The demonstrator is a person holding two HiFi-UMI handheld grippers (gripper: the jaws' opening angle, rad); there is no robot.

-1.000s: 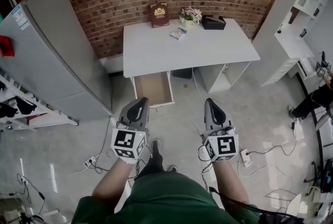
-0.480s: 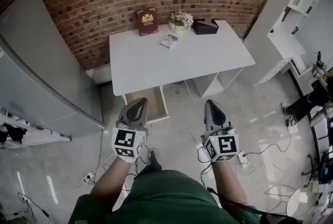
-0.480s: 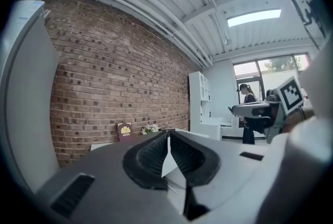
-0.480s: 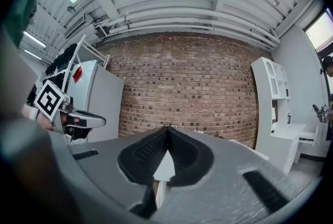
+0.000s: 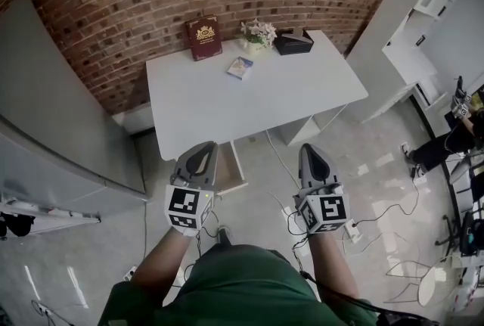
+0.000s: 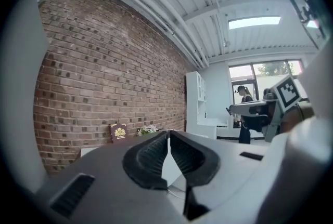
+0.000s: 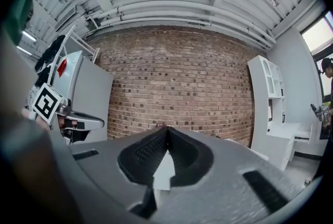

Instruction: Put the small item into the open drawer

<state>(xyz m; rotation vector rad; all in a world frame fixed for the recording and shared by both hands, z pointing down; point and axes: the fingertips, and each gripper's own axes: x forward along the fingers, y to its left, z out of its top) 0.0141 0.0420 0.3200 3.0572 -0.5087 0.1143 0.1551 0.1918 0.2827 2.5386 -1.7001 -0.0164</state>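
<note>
The small item, a flat blue and white box (image 5: 240,67), lies on the white table (image 5: 257,101) near its far edge. Under the table's left side the open drawer (image 5: 228,169) shows only its right part; my left gripper hides the rest. My left gripper (image 5: 198,150) is held level over the floor in front of the drawer, shut and empty. My right gripper (image 5: 312,152) is beside it, also shut with nothing in it, short of the table's front edge. In the left gripper view my left gripper (image 6: 169,133) has its jaw tips touching.
A dark red book (image 5: 204,38), a small flower pot (image 5: 258,32) and a black box (image 5: 293,42) stand along the brick wall. A grey cabinet (image 5: 45,128) is at the left, white shelving (image 5: 423,7) at the right. Cables (image 5: 378,218) and a power strip (image 5: 352,229) lie on the floor.
Both grippers have moved forward towards the table, side by side and still shut. The table looks nearer and the drawer has slid behind the left gripper.
</note>
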